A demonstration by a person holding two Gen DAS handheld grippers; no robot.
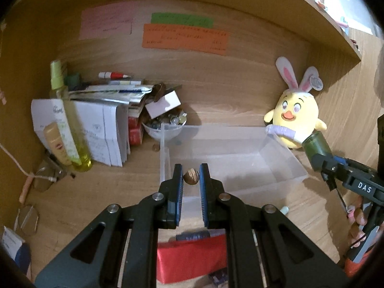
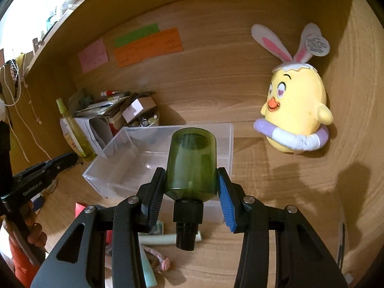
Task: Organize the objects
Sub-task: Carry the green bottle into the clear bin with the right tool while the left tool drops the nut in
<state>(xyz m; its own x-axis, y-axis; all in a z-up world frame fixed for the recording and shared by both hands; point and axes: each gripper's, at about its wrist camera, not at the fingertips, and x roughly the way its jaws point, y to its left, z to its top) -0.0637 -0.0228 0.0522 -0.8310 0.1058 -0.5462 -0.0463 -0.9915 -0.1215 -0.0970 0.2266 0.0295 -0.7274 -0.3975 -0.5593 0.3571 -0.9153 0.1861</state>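
Clear bin (image 1: 285, 168) sat mid-desk, empty. My R gripper (image 2: 190, 182) clamped the green bottle (image 2: 192, 160), cap toward me, just over the bin's near wall. L gripper (image 1: 191, 176) pinched a walnut (image 1: 191, 176) above the bin's near-left corner. I judged both needed lowering inside before release, walnut 1st.

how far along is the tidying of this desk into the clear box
Barely started: the clear plastic box looks empty. In hand: the left hand-held gripper pinches a small brown nut, and the right hand-held gripper clamps a green translucent bottle. Left: the pink cord and pale green sticks.
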